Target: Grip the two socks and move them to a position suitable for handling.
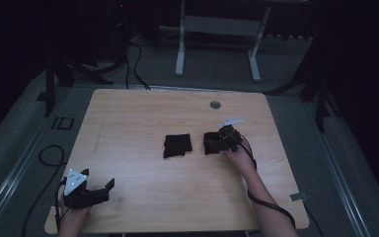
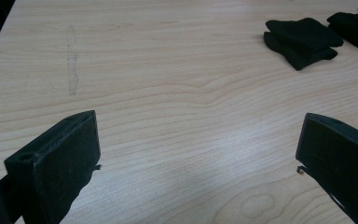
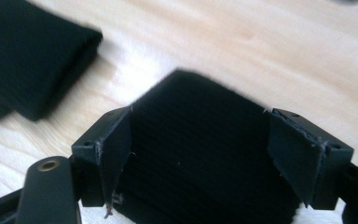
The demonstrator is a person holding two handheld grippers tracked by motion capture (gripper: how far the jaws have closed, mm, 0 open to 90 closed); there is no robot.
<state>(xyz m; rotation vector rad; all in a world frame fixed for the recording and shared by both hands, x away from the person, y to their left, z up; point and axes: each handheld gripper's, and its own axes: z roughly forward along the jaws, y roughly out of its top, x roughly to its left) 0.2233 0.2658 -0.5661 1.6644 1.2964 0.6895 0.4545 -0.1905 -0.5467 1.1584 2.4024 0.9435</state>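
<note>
Light wood-grain table (image 1: 143, 197), rounded corners. Grey round grommet (image 1: 215, 104) set in the surface near the far edge. Faint vertical smudge (image 1: 98, 137) on the left part of the top (clearer in the left gripper view). Beyond the table: white metal frame (image 1: 217, 37) on grey floor (image 1: 24, 143); black cables (image 1: 135, 61) trail past.

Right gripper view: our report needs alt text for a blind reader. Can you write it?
The right gripper has its two black jaws on either side of a folded black cloth on a light wooden table. A second folded black cloth lies apart at upper left.
</note>
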